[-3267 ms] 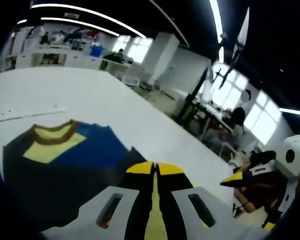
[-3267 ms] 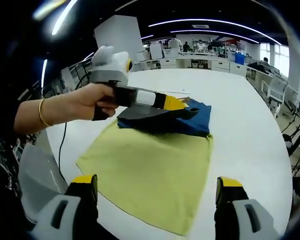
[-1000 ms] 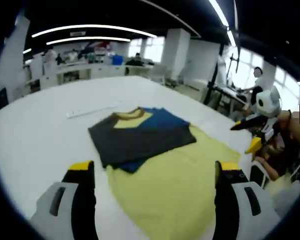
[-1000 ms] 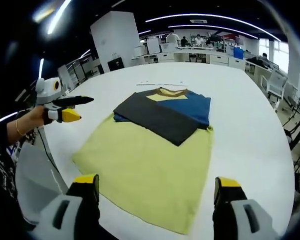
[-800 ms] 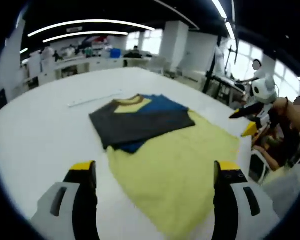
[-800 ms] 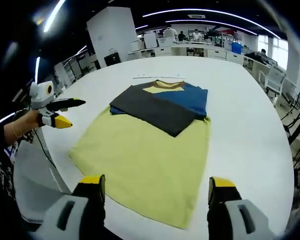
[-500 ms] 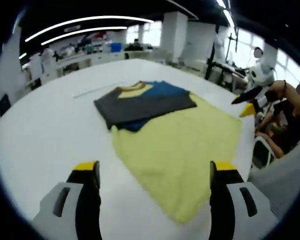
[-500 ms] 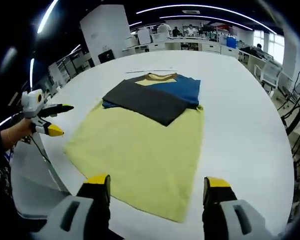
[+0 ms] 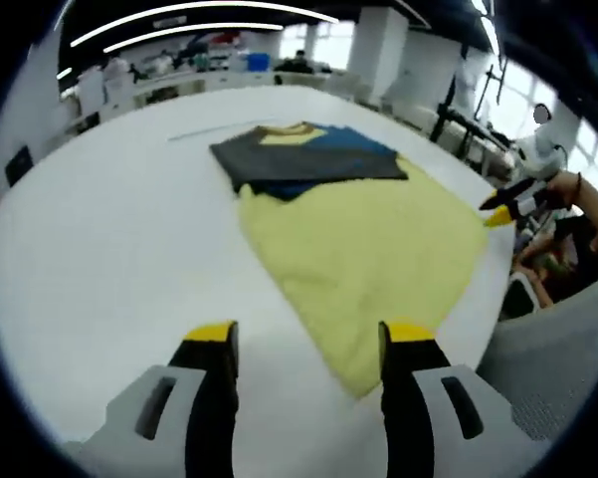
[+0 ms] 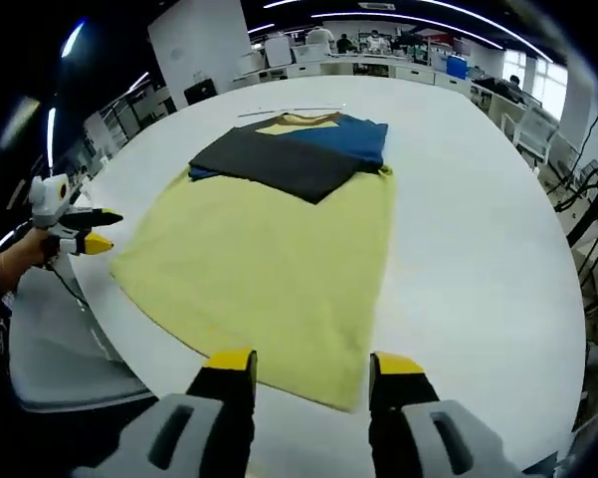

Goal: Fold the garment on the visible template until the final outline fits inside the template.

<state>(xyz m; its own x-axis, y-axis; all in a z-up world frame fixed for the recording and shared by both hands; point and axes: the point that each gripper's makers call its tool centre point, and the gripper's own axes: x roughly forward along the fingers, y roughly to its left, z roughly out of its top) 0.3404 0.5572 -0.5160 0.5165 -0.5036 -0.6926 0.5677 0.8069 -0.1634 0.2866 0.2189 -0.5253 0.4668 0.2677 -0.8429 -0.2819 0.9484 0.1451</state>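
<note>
Garment [image 10: 297, 146] half-folded, dark sleeves across the chest, yellow body spread toward both grippers on the white table [image 10: 478, 239]. Left gripper [image 9: 300, 344] and right gripper [image 10: 305, 370] parted, empty. Best grip: near hem corners [image 10: 338, 396], lifted evenly, carried forward.

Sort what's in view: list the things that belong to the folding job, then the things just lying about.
Job:
- shirt, its top half folded, lying on the table
- left gripper, open
- right gripper, open

Lying about:
- thin white strip beyond the collar
- office chair at the table's edge
</note>
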